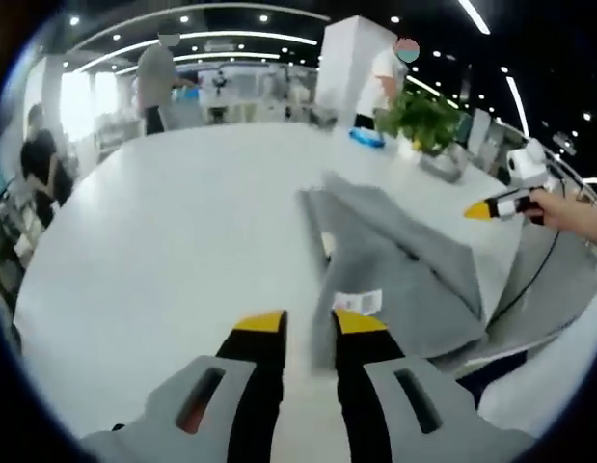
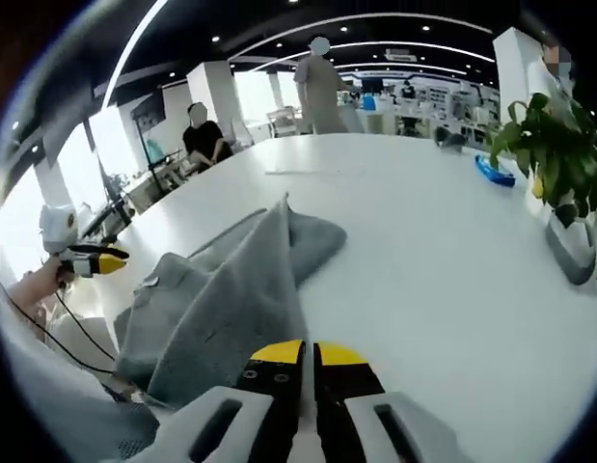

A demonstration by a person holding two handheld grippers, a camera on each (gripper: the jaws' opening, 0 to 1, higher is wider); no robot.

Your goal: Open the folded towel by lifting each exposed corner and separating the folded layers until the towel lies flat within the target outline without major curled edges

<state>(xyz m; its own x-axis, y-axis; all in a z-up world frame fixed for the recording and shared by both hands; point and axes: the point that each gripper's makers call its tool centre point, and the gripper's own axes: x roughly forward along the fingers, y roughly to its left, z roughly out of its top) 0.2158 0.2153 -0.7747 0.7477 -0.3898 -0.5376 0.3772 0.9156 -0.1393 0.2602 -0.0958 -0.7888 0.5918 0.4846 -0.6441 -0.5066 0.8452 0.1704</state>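
**Grey towel half-lifted on the white table, one corner pinched**

In the left gripper view you are holding your left gripper low over the white table; its yellow-tipped jaws are standing apart with nothing between them, the right tip sitting just beside the near edge of the grey towel; the towel is lying crumpled in folds ahead and to the right, a white label showing on its near corner; your other gripper is coming in from the right edge, held in a hand, with a black cable trailing below it.

In the right gripper view your right gripper is pinching the towel; the jaws are nearly together with a fold of grey cloth rising from between the tips to a peak; the rest is draping down to the left onto the table; the left gripper is showing at the left edge, well apart from the cloth.

A potted plant and a blue object are sitting at the far right of the table; people are standing beyond it.
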